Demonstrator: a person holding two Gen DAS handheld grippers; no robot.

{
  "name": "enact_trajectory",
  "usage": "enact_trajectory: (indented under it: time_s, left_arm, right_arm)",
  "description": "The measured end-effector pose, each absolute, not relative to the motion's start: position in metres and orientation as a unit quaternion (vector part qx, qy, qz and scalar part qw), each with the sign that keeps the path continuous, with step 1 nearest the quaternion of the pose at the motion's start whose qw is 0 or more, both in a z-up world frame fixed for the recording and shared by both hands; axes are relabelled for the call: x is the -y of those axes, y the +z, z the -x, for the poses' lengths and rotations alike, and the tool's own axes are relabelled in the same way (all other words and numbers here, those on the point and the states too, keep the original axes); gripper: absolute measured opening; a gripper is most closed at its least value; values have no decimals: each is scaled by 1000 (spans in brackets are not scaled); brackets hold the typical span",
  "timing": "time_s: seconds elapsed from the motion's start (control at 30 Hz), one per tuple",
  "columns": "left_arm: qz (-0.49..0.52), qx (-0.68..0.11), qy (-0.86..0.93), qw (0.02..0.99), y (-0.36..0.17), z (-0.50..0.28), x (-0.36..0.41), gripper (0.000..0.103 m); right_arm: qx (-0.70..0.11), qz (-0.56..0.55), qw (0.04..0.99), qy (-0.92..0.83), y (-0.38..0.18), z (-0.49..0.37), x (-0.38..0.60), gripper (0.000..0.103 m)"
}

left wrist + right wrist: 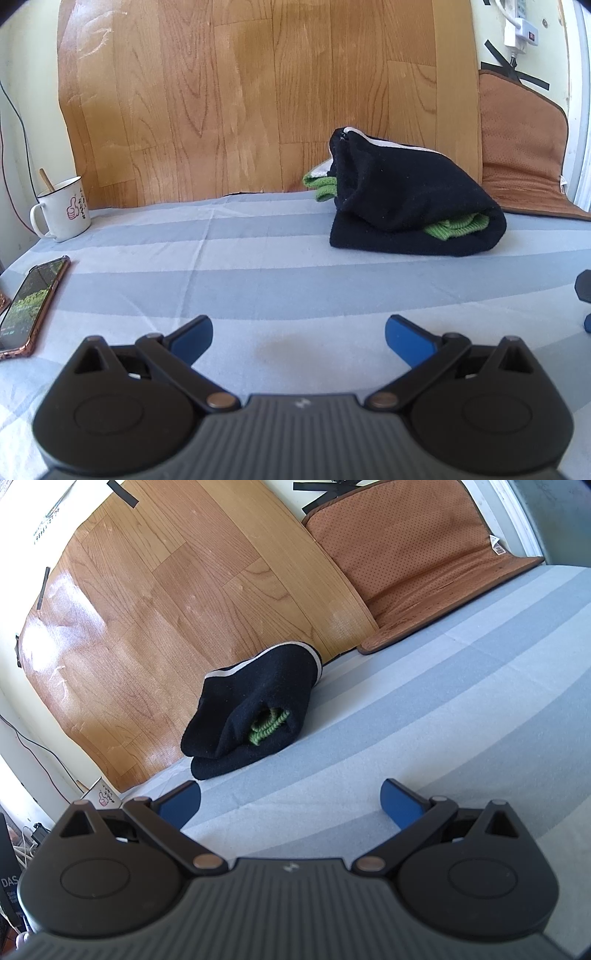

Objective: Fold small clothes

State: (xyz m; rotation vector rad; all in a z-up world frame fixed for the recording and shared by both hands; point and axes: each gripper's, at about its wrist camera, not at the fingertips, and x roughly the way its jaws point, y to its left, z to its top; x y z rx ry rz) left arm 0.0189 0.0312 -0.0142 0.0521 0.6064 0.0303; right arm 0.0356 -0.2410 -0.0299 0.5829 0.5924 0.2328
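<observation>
Garment [410, 206], black, folded into bundle near bed's [258, 266] back edge, long axis along that edge, green bits poking out. Left gripper [298, 339], right gripper [291, 801] fingers spread, holding nothing.

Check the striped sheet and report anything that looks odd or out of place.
The black garment is folded, but green fabric pokes out of its open end, so the bundle looks untidy. A faint brownish stain marks the sheet between the left gripper's fingers.

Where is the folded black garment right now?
The folded black garment lies on the striped sheet at the back, right of centre in the left wrist view, against the wood-grain panel and left of the brown cushion, untouched by either gripper.
</observation>
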Motion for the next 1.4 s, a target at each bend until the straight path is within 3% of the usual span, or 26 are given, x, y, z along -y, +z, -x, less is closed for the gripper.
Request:
enact_trajectory:
  time_s: [1.4]
  left_arm:
    - [0,-293,9,956,-9,-15,-43,103]
  right_arm:
    - [-290,-272,910,114,-30,-39,241,103]
